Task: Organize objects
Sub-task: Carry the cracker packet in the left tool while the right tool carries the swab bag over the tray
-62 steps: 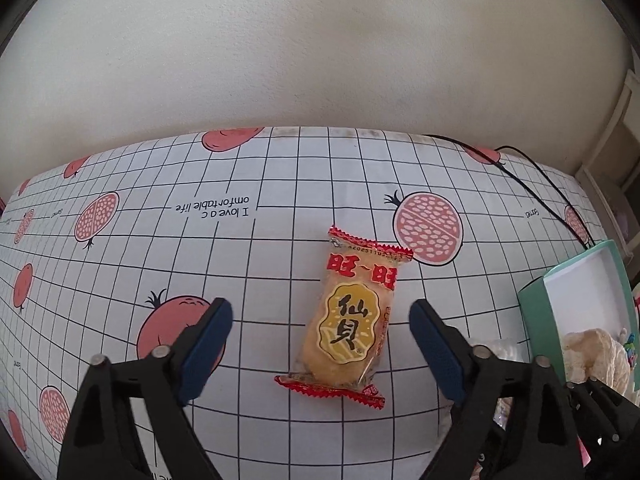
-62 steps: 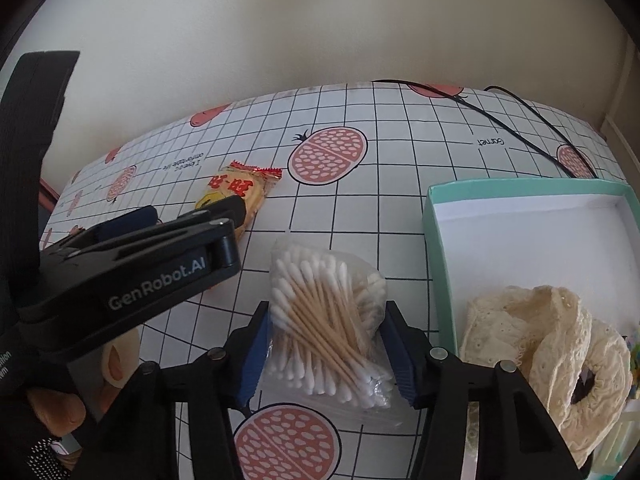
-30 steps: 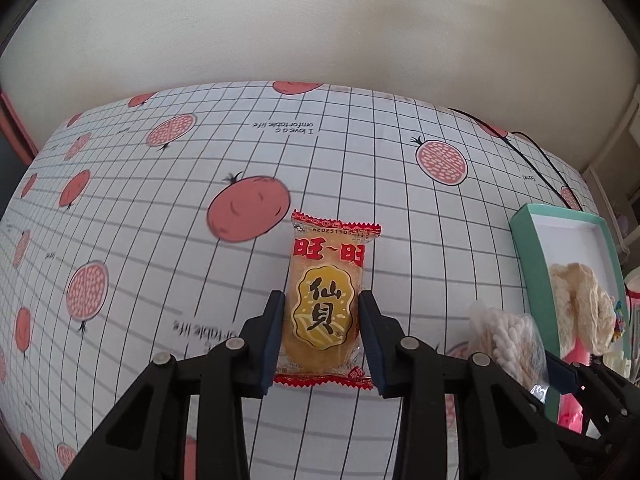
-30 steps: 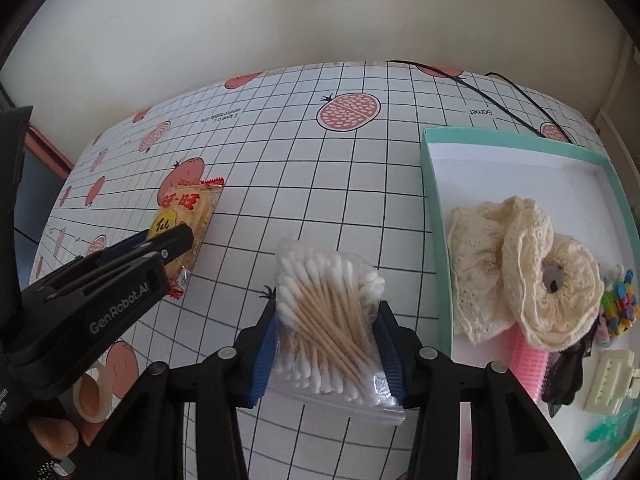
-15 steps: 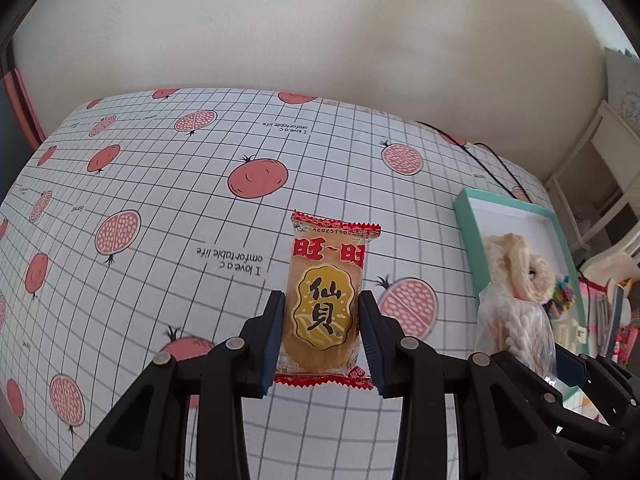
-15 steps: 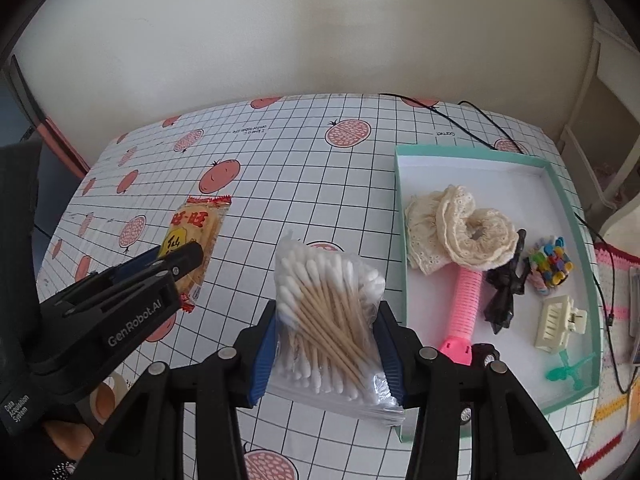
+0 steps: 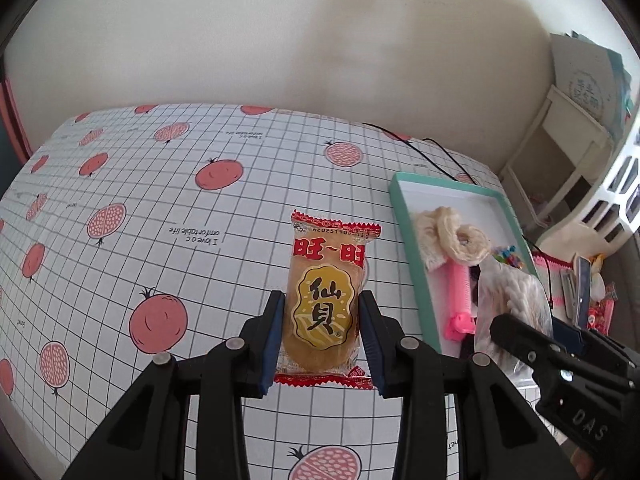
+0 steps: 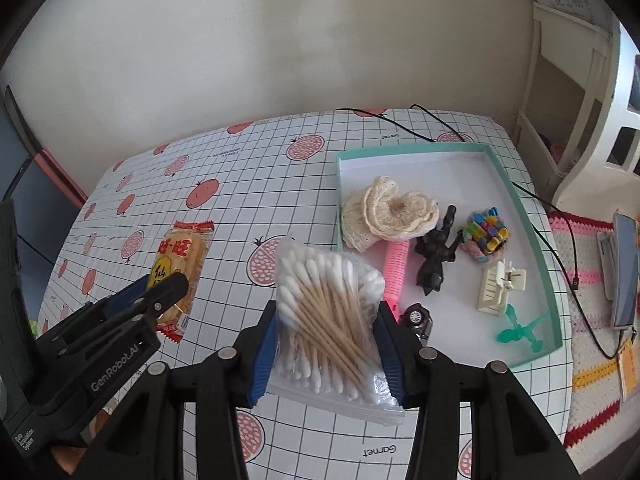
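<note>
Two black plastic grippers are showing: the left gripper (image 7: 322,340) and right gripper (image 8: 326,344), each wearing blue pads (image 8: 264,354), silver screws, and white "GenRobot.AI" lettering.

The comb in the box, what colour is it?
Pink. The comb shows best in the right wrist view, partly under the scrunchie.

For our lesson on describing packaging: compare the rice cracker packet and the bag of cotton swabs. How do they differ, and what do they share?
The rice cracker packet is printed, with red zigzag ends and a yellow label; the bag of cotton swabs is clear and unprinted. The packet shows one golden cracker; the bag holds many wooden sticks with white tips. The packet is narrow; the bag bulges wider. Shared: each is clamped between a gripper's blue fingers, the left gripper and the right gripper.
</note>
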`<action>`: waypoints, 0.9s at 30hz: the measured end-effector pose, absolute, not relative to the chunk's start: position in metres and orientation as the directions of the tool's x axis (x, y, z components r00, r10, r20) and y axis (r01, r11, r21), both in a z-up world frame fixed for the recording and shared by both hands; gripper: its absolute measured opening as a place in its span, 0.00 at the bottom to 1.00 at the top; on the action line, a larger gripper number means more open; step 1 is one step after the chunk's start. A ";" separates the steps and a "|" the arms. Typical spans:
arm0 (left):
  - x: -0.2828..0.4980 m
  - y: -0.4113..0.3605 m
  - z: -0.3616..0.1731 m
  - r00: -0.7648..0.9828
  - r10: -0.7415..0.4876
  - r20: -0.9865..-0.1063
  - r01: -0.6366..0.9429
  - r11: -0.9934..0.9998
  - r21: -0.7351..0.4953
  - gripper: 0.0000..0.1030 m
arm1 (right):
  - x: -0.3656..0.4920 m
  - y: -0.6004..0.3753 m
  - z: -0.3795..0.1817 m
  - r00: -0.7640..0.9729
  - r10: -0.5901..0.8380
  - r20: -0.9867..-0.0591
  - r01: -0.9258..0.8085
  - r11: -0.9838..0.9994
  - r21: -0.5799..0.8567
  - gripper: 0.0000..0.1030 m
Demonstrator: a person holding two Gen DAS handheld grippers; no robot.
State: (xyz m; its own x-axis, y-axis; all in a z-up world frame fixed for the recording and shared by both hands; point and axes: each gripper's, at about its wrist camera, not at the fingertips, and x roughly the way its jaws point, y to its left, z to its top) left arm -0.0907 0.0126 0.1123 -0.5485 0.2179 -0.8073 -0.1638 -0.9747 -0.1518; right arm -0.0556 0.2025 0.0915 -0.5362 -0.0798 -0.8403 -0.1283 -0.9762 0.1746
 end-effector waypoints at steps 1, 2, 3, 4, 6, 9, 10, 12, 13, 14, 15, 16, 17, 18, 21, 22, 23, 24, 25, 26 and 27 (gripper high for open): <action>-0.088 0.017 0.114 -0.554 0.219 -0.803 -0.173 -0.974 -0.146 0.37 | -0.054 0.209 0.091 -0.537 -0.074 -0.840 -0.139 -0.975 0.175 0.47; -0.086 0.021 0.116 -0.560 0.222 -0.798 -0.180 -0.973 -0.144 0.37 | -0.052 0.215 0.091 -0.540 -0.070 -0.839 -0.151 -0.972 0.178 0.47; -0.084 0.025 0.117 -0.562 0.227 -0.796 -0.187 -0.972 -0.145 0.37 | -0.050 0.221 0.091 -0.543 -0.068 -0.837 -0.161 -0.970 0.184 0.47; -0.083 0.029 0.118 -0.559 0.235 -0.795 -0.194 -0.970 -0.150 0.37 | -0.048 0.228 0.091 -0.546 -0.066 -0.835 -0.172 -0.967 0.189 0.47; -0.082 0.041 0.117 -0.552 0.252 -0.795 -0.210 -0.965 -0.160 0.37 | -0.045 0.240 0.089 -0.550 -0.062 -0.833 -0.193 -0.961 0.198 0.47; -0.078 0.061 0.114 -0.544 0.273 -0.793 -0.242 -0.956 -0.164 0.37 | -0.041 0.259 0.085 -0.552 -0.050 -0.832 -0.227 -0.952 0.207 0.47; -0.077 0.068 0.113 -0.541 0.281 -0.793 -0.251 -0.954 -0.166 0.37 | -0.039 0.266 0.084 -0.553 -0.046 -0.832 -0.240 -0.947 0.212 0.47; -0.075 0.081 0.110 -0.533 0.303 -0.790 -0.268 -0.946 -0.182 0.37 | -0.037 0.278 0.081 -0.551 -0.036 -0.834 -0.262 -0.941 0.214 0.47; -0.074 0.087 0.109 -0.528 0.315 -0.788 -0.278 -0.942 -0.190 0.37 | -0.037 0.284 0.079 -0.548 -0.028 -0.836 -0.272 -0.939 0.210 0.47; -0.073 0.093 0.108 -0.526 0.324 -0.787 -0.286 -0.938 -0.195 0.37 | -0.035 0.289 0.077 -0.545 -0.020 -0.838 -0.283 -0.937 0.206 0.47; -0.073 0.099 0.106 -0.522 0.333 -0.785 -0.294 -0.934 -0.201 0.37 | -0.035 0.295 0.075 -0.542 -0.017 -0.840 -0.293 -0.933 0.207 0.47; -0.074 0.105 0.104 -0.516 0.344 -0.785 -0.303 -0.930 -0.208 0.37 | -0.034 0.300 0.073 -0.539 -0.016 -0.842 -0.301 -0.930 0.211 0.47; -0.074 0.110 0.102 -0.510 0.350 -0.786 -0.312 -0.926 -0.211 0.37 | -0.035 0.305 0.070 -0.536 -0.016 -0.844 -0.309 -0.927 0.214 0.47; -0.074 0.116 0.099 -0.504 0.355 -0.787 -0.320 -0.924 -0.211 0.37 | -0.034 0.310 0.068 -0.533 -0.014 -0.846 -0.318 -0.924 0.215 0.47; -0.074 0.131 0.092 -0.486 0.371 -0.791 -0.342 -0.914 -0.218 0.37 | -0.033 0.322 0.062 -0.526 -0.011 -0.850 -0.340 -0.914 0.222 0.47; -0.074 0.137 0.090 -0.480 0.377 -0.792 -0.350 -0.910 -0.221 0.37 | -0.033 0.325 0.060 -0.524 -0.013 -0.852 -0.346 -0.911 0.226 0.47; -0.075 0.141 0.088 -0.476 0.381 -0.793 -0.358 -0.907 -0.221 0.37 | -0.032 0.328 0.057 -0.523 -0.013 -0.852 -0.353 -0.907 0.230 0.47; -0.075 0.146 0.086 -0.472 0.383 -0.794 -0.366 -0.904 -0.218 0.37 | -0.032 0.331 0.055 -0.521 -0.013 -0.853 -0.358 -0.904 0.233 0.47; -0.075 0.151 0.084 -0.468 0.382 -0.797 -0.373 -0.903 -0.213 0.37 | -0.033 0.333 0.053 -0.518 -0.014 -0.855 -0.363 -0.901 0.235 0.47; -0.075 0.155 0.082 -0.465 0.382 -0.799 -0.379 -0.901 -0.210 0.37 | -0.034 0.334 0.051 -0.515 -0.014 -0.857 -0.366 -0.901 0.235 0.47; -0.076 0.158 0.080 -0.463 0.383 -0.799 -0.387 -0.899 -0.207 0.37 | -0.034 0.336 0.049 -0.513 -0.011 -0.858 -0.367 -0.901 0.231 0.47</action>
